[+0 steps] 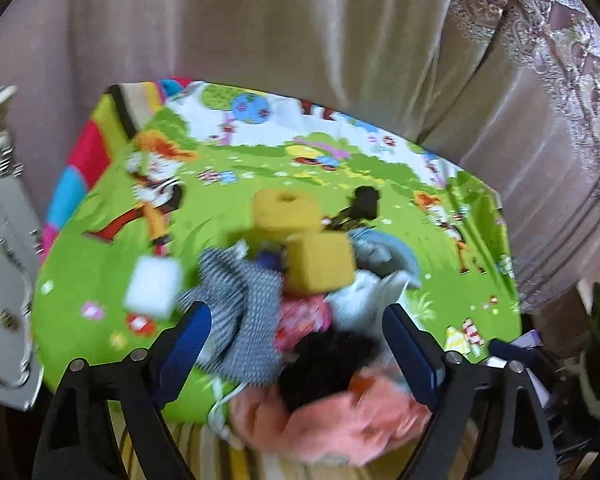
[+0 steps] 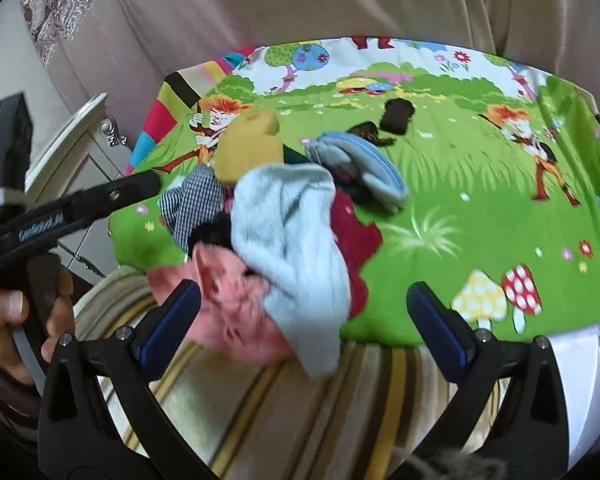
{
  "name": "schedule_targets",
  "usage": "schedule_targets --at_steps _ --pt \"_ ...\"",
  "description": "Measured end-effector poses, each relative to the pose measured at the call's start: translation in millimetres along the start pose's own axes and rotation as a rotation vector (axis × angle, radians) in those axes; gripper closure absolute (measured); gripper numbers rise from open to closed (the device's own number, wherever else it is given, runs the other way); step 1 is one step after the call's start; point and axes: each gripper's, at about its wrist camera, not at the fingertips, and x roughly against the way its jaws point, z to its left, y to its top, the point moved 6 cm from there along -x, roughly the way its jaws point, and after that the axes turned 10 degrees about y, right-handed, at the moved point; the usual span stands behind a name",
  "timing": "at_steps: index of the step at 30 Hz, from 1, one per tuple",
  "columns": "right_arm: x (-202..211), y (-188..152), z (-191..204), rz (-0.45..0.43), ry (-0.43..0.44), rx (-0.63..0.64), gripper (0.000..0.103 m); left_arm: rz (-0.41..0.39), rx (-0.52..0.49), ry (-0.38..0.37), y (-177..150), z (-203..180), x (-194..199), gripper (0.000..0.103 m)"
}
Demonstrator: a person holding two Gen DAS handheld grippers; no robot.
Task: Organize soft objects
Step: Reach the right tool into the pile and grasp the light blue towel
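My right claw wide open, empty, over near pile; light blue cloth soft, floppy, pinch its bunched top fold

Porous yellow sponge blocks; soft knit grey cloth; glossy printed tablecloth.

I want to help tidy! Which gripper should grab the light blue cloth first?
Probably the right gripper. Its open jaws sit at the light blue cloth on top of the pile. The left gripper, also open, faces the black cloth and checked cloth.
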Motion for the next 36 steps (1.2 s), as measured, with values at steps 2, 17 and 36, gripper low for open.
schedule_targets --at_steps 2,17,36 --pt "-8.8 6.7 -0.2 0.003 0.015 -0.009 0.000 0.005 -0.026 -0.007 9.7 -7.5 -10.5 0.016" --pt "-67.7 18.7 -26.5 0.072 0.076 -0.093 0.033 0.130 -0.084 -0.007 23.8 -24.9 -85.4 0.064" --pt "-5.5 12.6 -34.4 -0.082 0.181 -0.173 0.082 -0.046 0.020 -0.048 11.9 -24.0 -13.7 0.068"
